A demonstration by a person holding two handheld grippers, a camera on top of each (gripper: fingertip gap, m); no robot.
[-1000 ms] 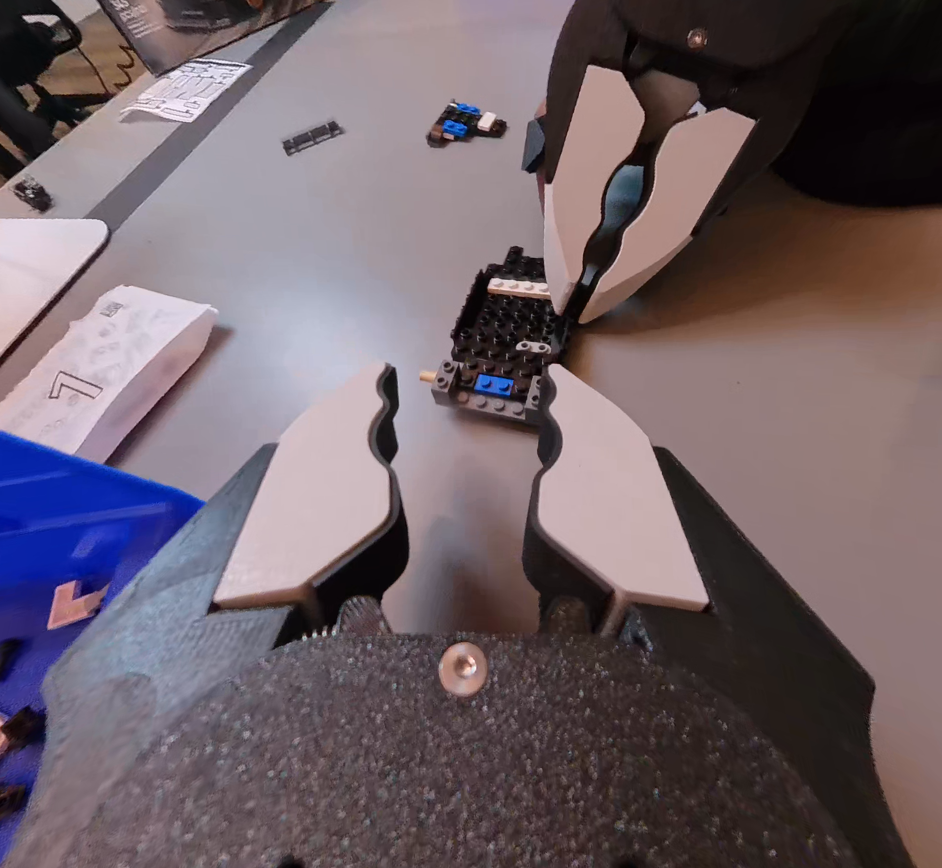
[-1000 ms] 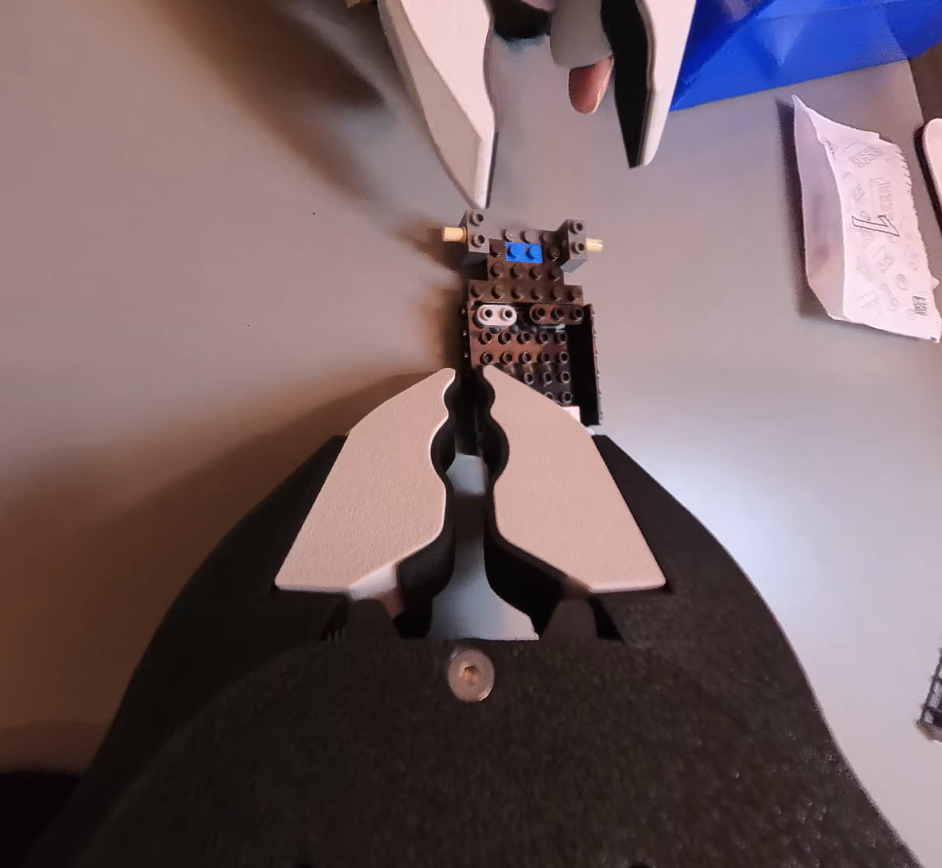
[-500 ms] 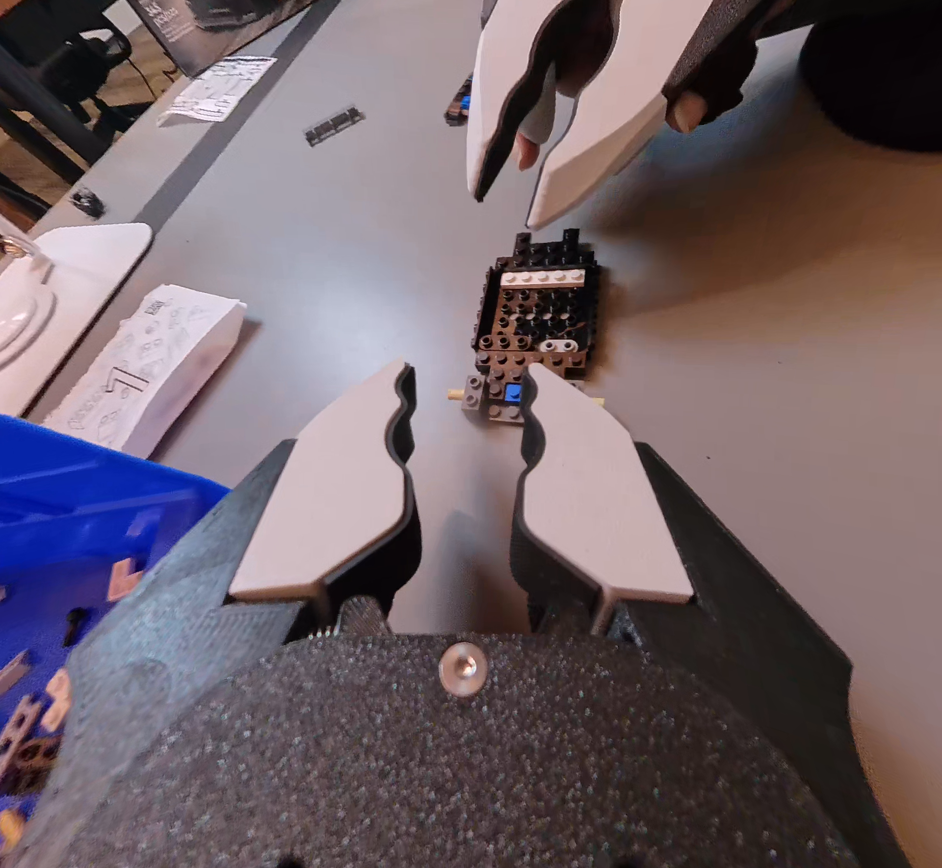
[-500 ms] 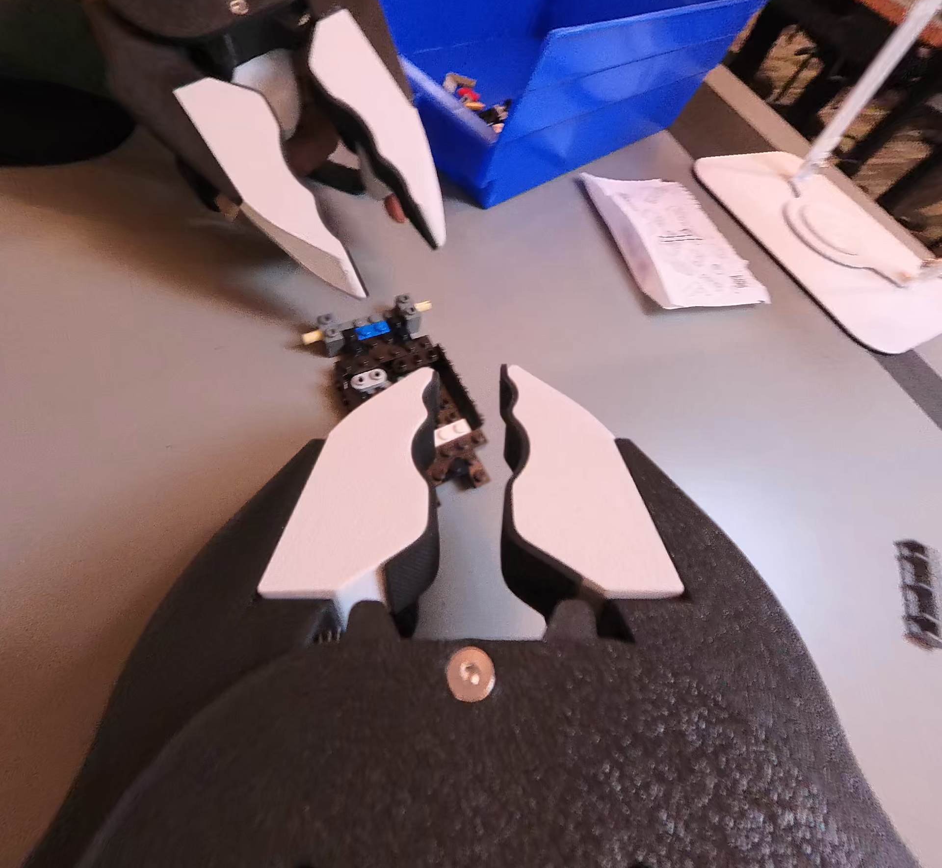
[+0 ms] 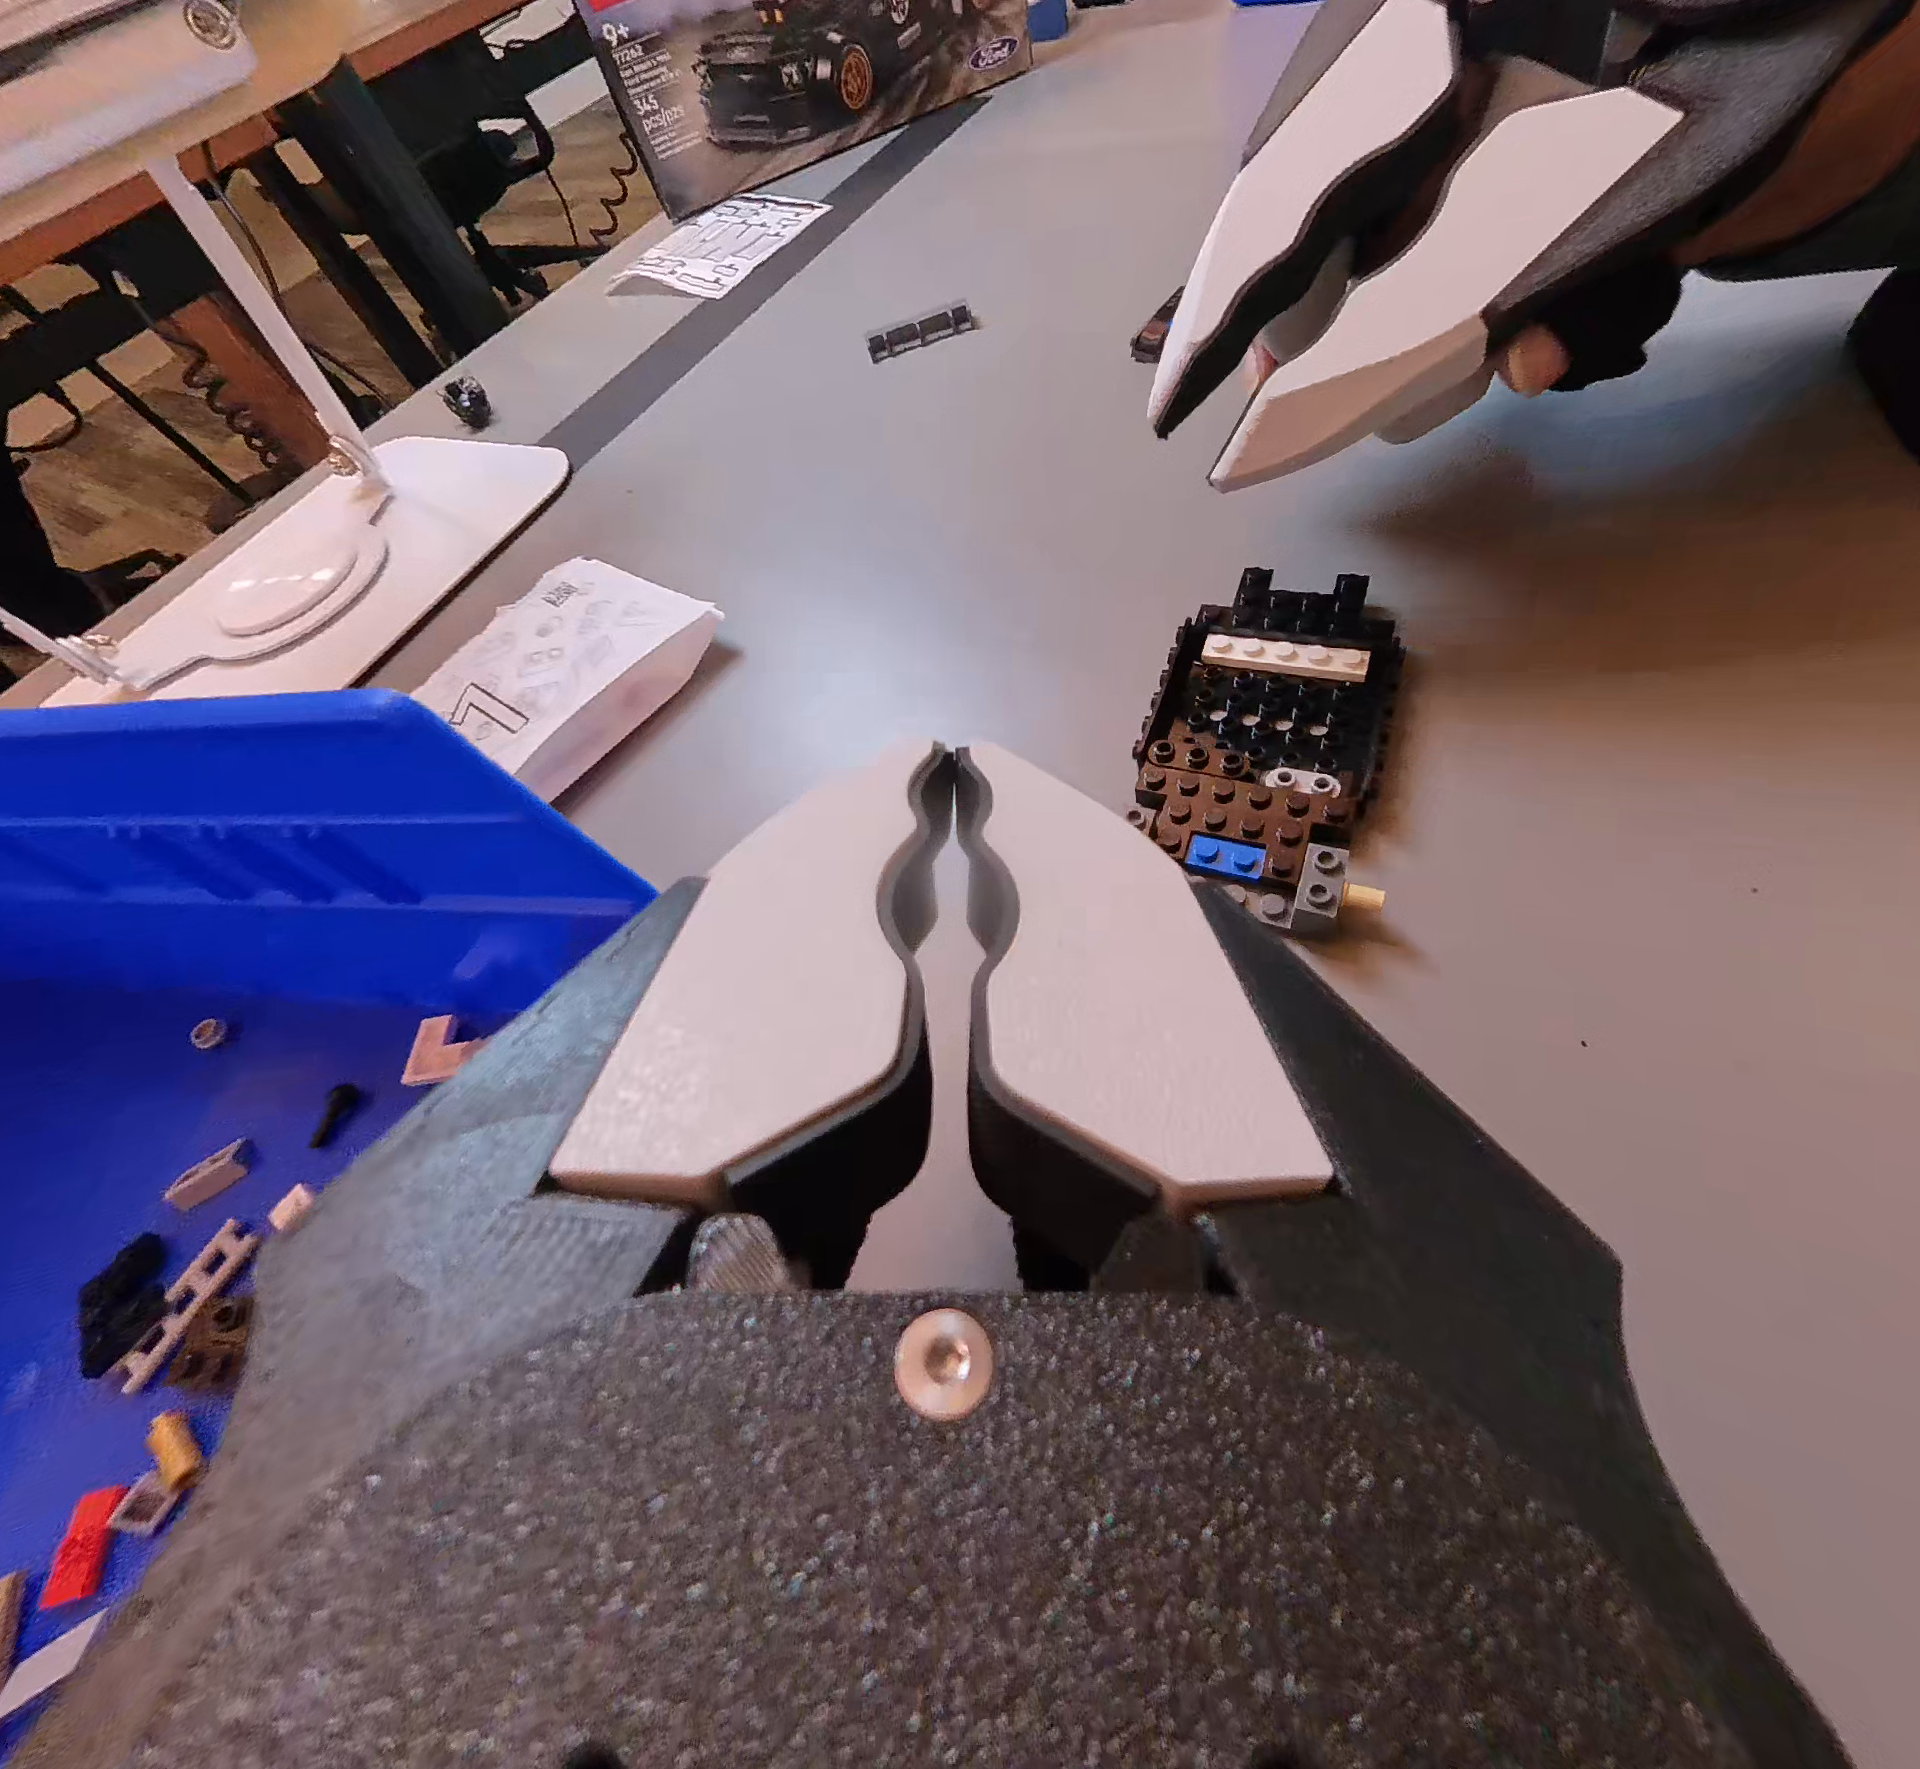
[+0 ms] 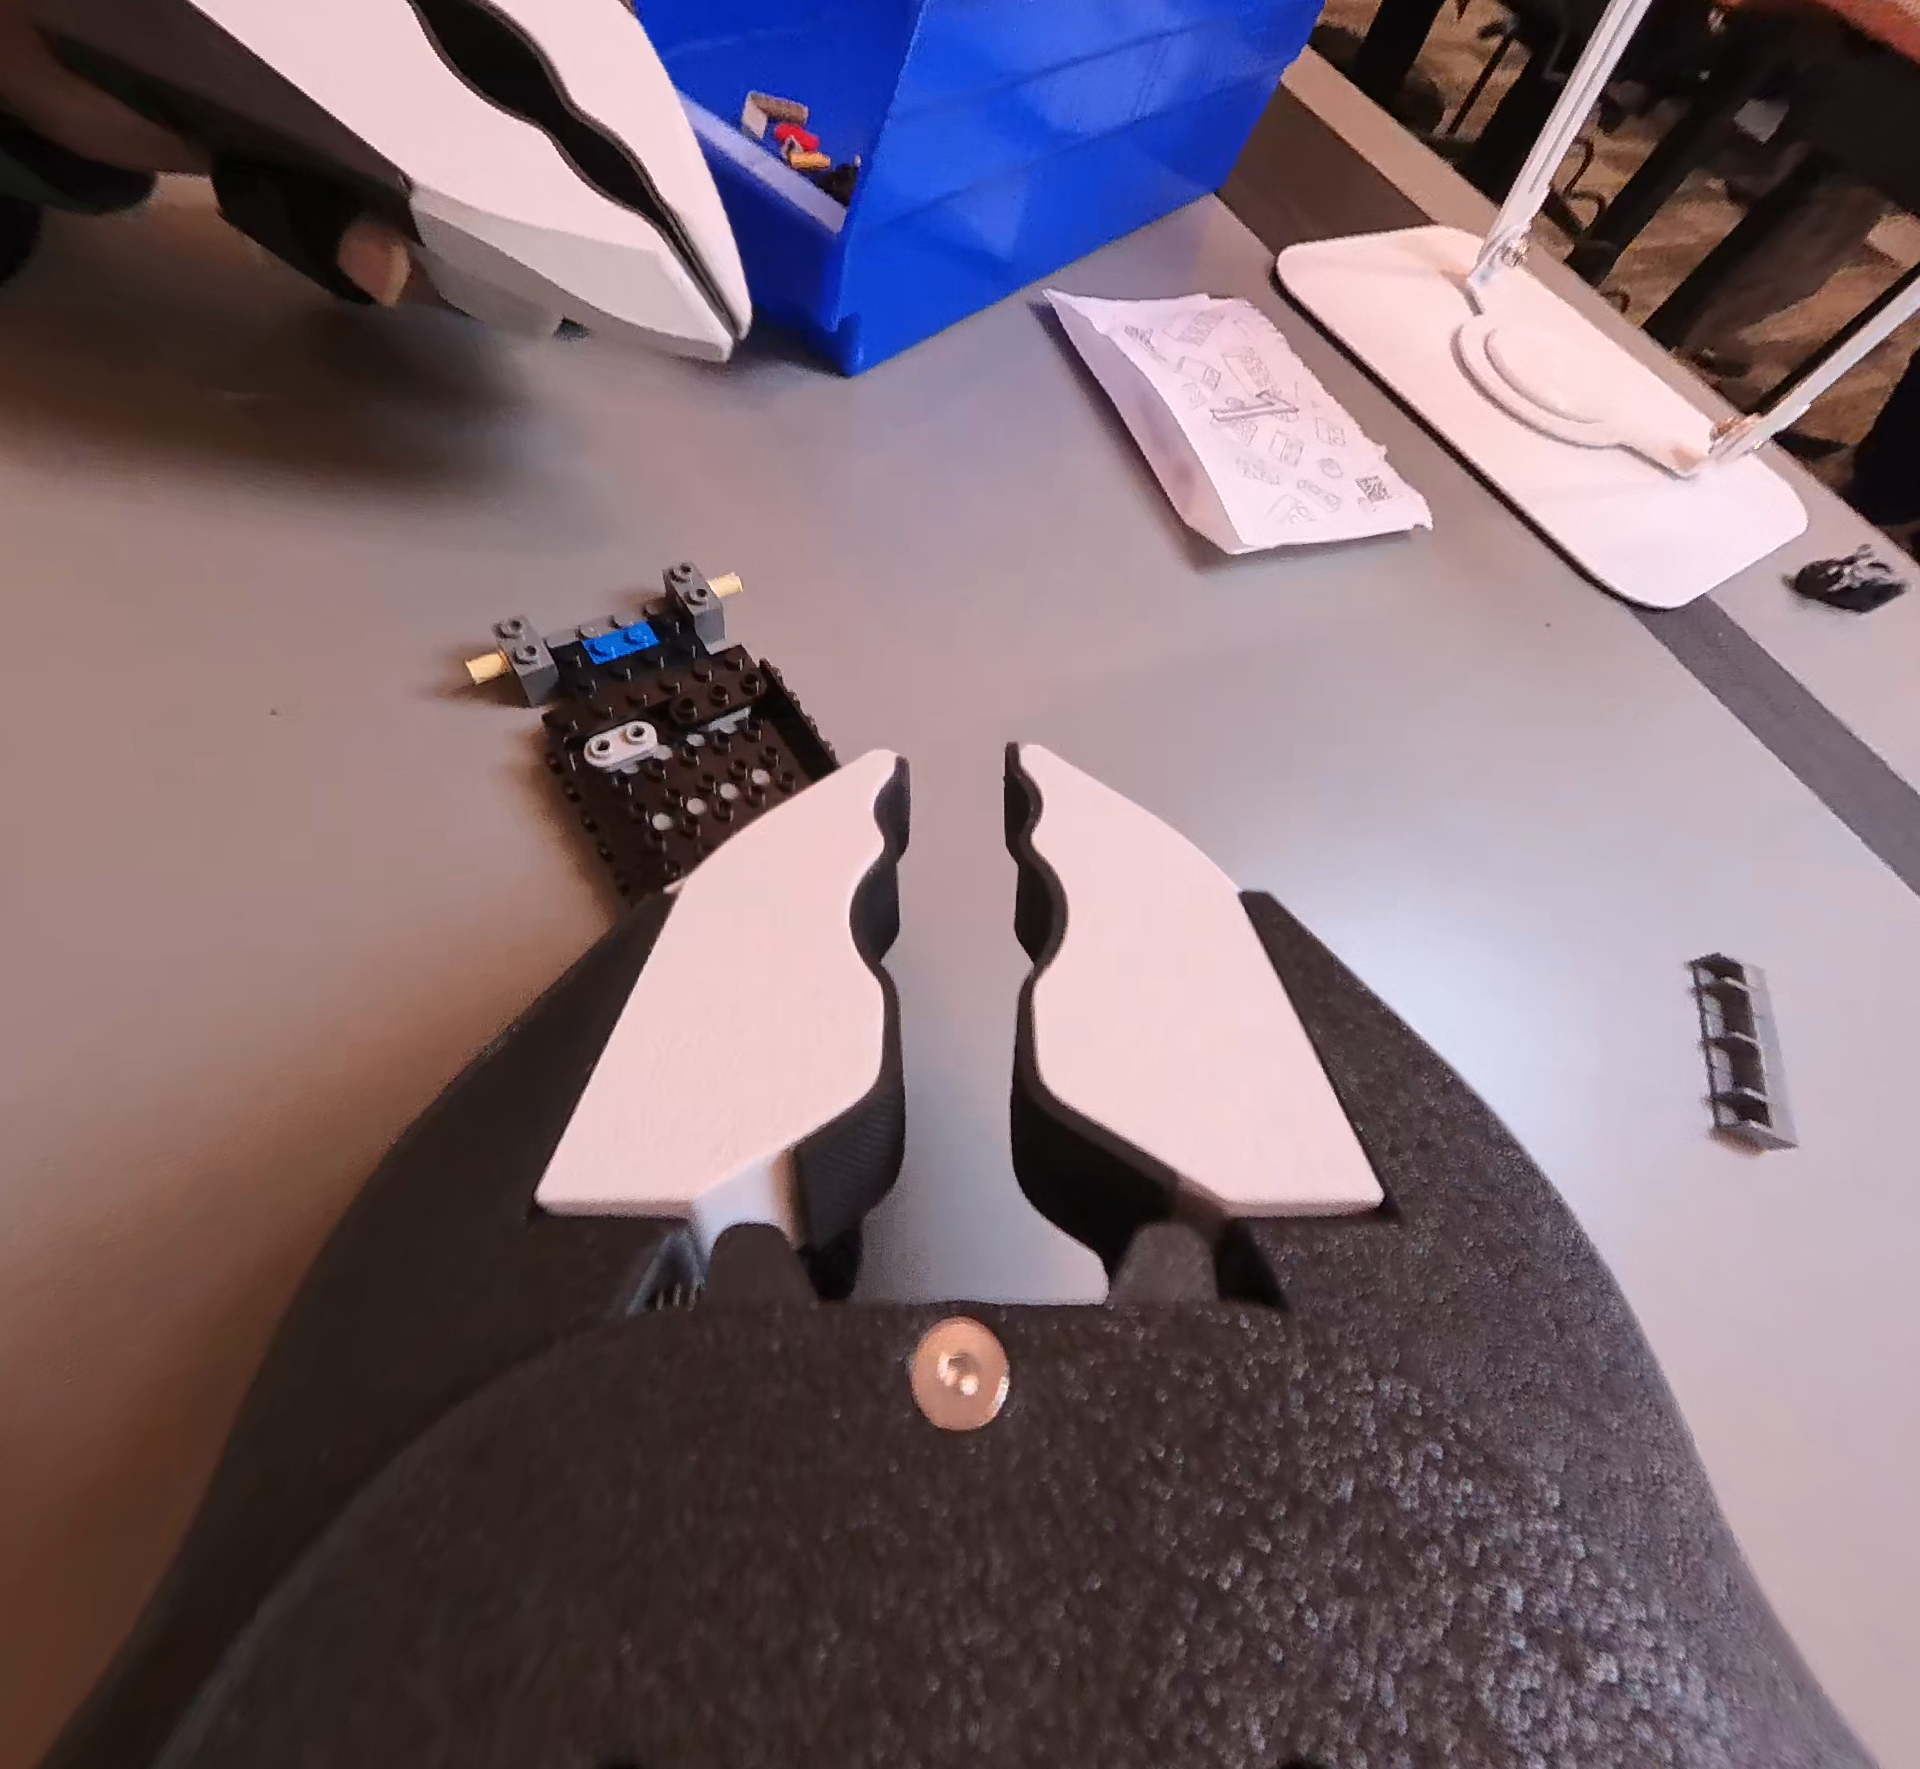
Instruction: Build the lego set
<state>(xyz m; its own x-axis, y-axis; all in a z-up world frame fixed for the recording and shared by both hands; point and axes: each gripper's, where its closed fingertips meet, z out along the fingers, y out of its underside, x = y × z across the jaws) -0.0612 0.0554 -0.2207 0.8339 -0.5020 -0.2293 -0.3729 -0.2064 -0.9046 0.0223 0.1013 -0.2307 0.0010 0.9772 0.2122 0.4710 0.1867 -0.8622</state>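
A blue bin point(image 5: 260, 846) of loose bricks sits at far left on the grey surface point(image 5: 935, 576), a printed paper bag point(image 5: 566, 670) just beyond it. The left gripper point(image 5: 953, 763) hovers beside the bin, fingers closed on nothing. To its right lies the black brick chassis point(image 5: 1262, 753), touched by neither gripper. The right gripper point(image 6: 956, 763) hangs above the chassis's far end, fingers slightly parted and empty.
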